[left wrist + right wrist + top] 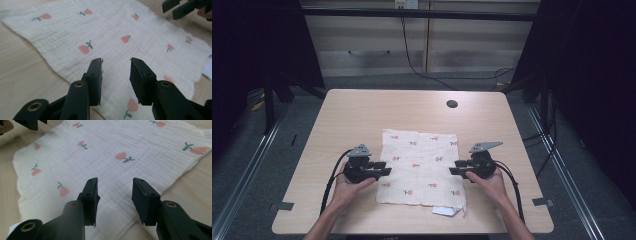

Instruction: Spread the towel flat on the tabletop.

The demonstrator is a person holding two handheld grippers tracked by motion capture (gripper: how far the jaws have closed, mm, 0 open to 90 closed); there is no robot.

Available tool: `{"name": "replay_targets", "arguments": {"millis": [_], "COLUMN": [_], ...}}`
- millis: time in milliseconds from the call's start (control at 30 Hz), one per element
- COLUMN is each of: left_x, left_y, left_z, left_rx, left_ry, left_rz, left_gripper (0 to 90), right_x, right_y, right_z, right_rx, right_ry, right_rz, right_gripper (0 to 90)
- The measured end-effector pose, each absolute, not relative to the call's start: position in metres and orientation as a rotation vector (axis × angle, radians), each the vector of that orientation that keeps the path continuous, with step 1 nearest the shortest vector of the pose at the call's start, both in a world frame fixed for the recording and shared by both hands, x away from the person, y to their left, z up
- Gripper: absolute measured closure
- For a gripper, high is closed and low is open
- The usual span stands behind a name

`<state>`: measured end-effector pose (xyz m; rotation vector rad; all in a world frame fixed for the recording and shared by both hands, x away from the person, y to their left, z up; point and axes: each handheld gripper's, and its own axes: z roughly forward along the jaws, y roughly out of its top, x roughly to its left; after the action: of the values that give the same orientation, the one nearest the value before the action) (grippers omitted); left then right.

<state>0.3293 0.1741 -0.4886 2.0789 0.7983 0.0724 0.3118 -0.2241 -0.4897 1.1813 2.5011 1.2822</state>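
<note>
A white cloth [419, 165] printed with small pink flowers lies flat and spread in the middle of the table. My left gripper [383, 168] is at the cloth's left edge, open, its jaws over the cloth [115, 42] with nothing between them. My right gripper [455, 167] is at the cloth's right edge, also open and empty, its jaws above the cloth [110, 167]. The two grippers point toward each other across the cloth. A person's hands hold both. In the left gripper view the right gripper [181, 7] shows at the top right.
The wooden table [362, 115] has a round dark hole [452, 104] near its far edge. A small white scrap [447, 211] sticks out under the cloth's near right corner. Cables trail from both grippers toward the near edge. Cabinets stand behind the table.
</note>
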Motion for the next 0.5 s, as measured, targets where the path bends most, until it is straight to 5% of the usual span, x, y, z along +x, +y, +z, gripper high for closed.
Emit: {"name": "replay_targets", "arguments": {"millis": [200,500], "left_x": [0.335,0.334], "left_y": [0.170,0.162], "left_z": [-0.500,-0.506], "left_rx": [2.088,2.139], "left_ry": [0.829,0.819], "left_rz": [0.095,0.163], "left_gripper": [60.1,69.3], "right_x": [0.317,0.320], "right_y": [-0.224,-0.223], "right_z": [-0.496,-0.504], "right_rx": [1.200,1.189], "right_ry": [2.489,2.487], "right_rz": [1.297,1.190], "right_gripper": [56.4,64.2]}}
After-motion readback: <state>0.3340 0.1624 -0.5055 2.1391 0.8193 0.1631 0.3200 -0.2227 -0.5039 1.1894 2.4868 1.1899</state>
